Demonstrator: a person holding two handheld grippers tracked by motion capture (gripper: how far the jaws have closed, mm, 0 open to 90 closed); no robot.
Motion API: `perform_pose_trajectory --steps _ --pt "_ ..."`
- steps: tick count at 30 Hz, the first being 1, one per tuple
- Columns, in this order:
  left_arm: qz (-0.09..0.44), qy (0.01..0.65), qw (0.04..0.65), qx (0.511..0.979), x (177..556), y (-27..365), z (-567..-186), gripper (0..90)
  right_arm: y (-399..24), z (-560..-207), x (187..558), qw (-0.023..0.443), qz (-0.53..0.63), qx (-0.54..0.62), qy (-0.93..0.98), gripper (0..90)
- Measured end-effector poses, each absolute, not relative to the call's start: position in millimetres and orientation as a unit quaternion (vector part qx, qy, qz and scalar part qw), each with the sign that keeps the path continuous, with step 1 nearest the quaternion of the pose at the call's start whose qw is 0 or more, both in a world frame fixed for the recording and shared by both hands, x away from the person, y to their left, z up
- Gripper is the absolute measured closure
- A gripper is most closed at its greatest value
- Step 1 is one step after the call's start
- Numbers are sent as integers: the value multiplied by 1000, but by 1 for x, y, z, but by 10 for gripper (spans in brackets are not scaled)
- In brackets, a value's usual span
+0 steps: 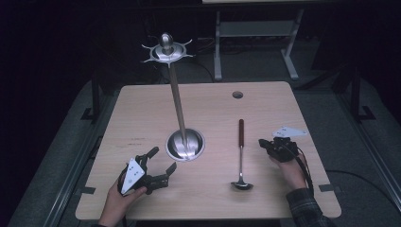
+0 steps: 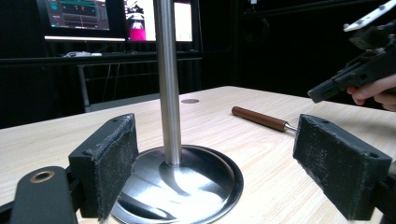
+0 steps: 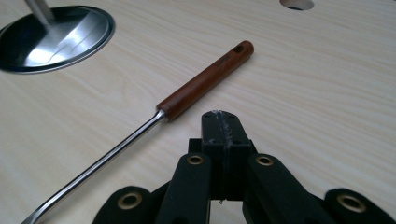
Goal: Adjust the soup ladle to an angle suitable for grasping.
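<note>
The right tool (image 3: pixel 223 122) has its jaws pressed together with nothing between them; it sits just beside the ladle's wooden handle (image 3: pixel 205 80), apart from it, so the ladle is free rather than gripped. In the high view this tool (image 1: pixel 265 143) hovers to the right of the ladle (image 1: pixel 240 156), which lies flat on the surface (image 1: pixel 142 113), handle pointing away from the person and bowl (image 1: pixel 241 185) near the front edge. Lying lengthwise like that, the handle's hanging hole (image 3: pixel 238 48) faces the far side, probably meant for a hook later.

The left tool (image 1: pixel 158 166) is spread wide and empty, its pads (image 2: pixel 112 158) framing the utensil stand's round steel base (image 2: pixel 187 182) without touching it. That pose looks like readiness to steady the stand. The stand's pole (image 1: pixel 178 101) rises from the middle of the surface to a crown of hooks (image 1: pixel 166 49), all bare, which suggests the ladle is to be hung there.
</note>
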State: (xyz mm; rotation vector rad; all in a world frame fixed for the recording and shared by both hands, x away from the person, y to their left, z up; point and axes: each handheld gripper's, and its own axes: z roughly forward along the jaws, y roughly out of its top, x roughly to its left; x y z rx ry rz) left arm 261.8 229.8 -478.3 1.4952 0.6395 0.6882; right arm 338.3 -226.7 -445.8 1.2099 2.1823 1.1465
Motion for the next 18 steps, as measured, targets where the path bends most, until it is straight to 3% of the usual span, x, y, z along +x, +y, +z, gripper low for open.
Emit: perform_pose_trajectory --steps 18 --pt "301 280 636 654 262 230 -478 134 -198 -471 383 172 397 440 787 897"
